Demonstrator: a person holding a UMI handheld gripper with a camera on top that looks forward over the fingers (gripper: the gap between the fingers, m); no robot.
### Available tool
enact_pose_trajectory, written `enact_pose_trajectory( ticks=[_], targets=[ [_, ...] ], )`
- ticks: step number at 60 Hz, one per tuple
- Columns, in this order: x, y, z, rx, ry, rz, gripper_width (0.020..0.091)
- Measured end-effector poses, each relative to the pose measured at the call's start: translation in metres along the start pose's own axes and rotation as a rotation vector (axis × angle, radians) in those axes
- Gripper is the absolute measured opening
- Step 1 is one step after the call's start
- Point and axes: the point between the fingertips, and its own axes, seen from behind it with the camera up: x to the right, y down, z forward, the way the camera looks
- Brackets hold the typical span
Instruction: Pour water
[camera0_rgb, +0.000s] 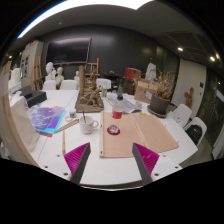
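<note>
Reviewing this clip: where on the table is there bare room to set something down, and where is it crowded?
Bare white table lies just ahead of the open gripper, between its fingers. The wooden board is mostly free behind the red-lidded item. Crowded: around the white cup, the shiny sheet, the wooden rack and the bottle.

We take this for a workshop or maker studio. We see a long white table (110, 165) strewn with loose items: a wooden rack (89, 95), wooden boards (135, 132), a cup (90, 125) and a shiny sheet (47, 119). Behind it we see dark walls, a dark screen (68, 50), white figures (53, 72) on a shelf, boxes (146, 88) and ceiling strip lights (60, 12).
</note>
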Motion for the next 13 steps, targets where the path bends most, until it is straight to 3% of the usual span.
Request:
enact_pose_trajectory(
  ticks=[13],
  targets=[
    [-0.0007,0.0003,-0.0064,-0.014,0.007,0.037,0.0854]
  ],
)
